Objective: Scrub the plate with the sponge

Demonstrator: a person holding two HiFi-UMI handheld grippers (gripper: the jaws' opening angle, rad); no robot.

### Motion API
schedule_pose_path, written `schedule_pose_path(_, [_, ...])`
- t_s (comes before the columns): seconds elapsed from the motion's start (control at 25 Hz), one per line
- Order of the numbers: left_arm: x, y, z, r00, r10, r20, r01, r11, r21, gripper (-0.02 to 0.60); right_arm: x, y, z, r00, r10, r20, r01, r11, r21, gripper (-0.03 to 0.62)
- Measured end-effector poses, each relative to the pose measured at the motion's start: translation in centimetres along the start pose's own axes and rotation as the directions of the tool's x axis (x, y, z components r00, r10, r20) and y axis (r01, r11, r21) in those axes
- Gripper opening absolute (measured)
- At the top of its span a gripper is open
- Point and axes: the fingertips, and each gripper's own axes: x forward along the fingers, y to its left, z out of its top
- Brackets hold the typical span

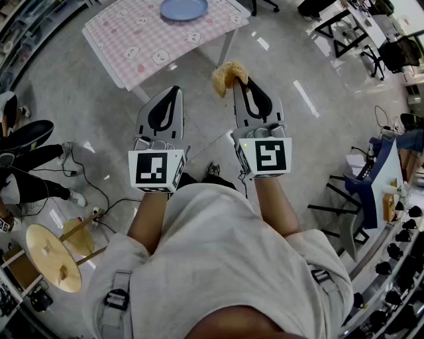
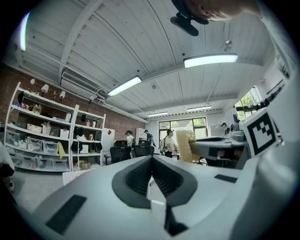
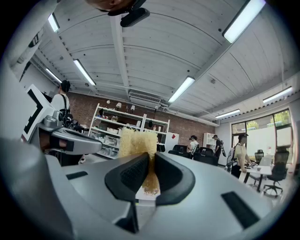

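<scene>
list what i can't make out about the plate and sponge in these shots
Plate: head view, far rim cut off by the top edge; too small to tell if dirty; in neither gripper view.
Sponge: right gripper view, lower part hidden between the right tongs; head view, near side hidden behind them.
Table: head view, far side cut off by the top edge.

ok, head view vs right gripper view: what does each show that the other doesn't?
Head view only: the plate on the checked table, ahead of both grippers. Right gripper view only: the shelves against the brick wall, and the ceiling lights. Both: the sponge clamped in the right gripper, with the left gripper beside it.
</scene>
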Motion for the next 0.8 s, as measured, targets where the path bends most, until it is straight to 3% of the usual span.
schedule_pose_path(0.48, [0.6, -1.8, -1.5, 0.998, 0.018, -0.06, -0.018, 1.0, 0.004, 0.017, -1.2, -1.2, -1.6, 1.0, 0.015, 0.004, -0.015, 0.999, 0.052, 0.043])
schedule_pose_path(0.8, [1.6, -4.0, -2.3, 0.995, 0.039, -0.087, -0.04, 0.999, -0.008, 0.075, -2.1, -3.4, -2.6, 0.999, 0.043, 0.013, -0.044, 0.996, 0.071, 0.044])
